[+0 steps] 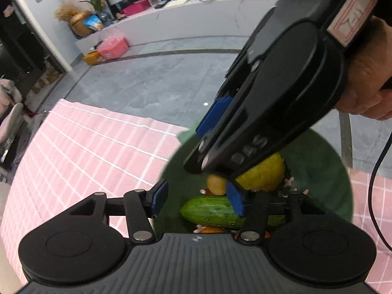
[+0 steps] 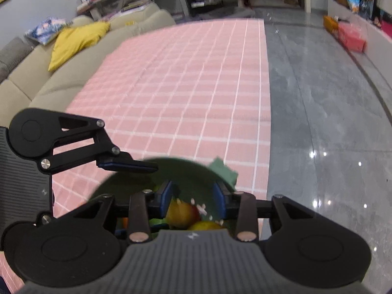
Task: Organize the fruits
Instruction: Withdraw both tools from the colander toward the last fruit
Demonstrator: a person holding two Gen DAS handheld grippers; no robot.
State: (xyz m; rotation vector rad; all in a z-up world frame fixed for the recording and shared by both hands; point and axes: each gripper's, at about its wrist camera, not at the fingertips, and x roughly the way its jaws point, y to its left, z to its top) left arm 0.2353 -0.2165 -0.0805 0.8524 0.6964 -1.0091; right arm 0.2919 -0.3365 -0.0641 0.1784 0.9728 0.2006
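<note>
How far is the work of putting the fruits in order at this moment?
Done: a cucumber, a yellow fruit and a small yellow-red fruit already lie in the green bowl. In hand: nothing; the left gripper and the right gripper stand open above the bowl. Left: no fruit shows on the pink cloth, so little seems to remain.

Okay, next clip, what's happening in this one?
A person holds a pair of tongs in each hand over a green bowl on a pink checked cloth. The bowl already holds a cucumber, a yellow-green fruit and a smaller yellow-orange fruit. The left tongs stand open above the cucumber, gripping nothing. The right tongs are open above the fruit too, their pads clear of it.
</note>
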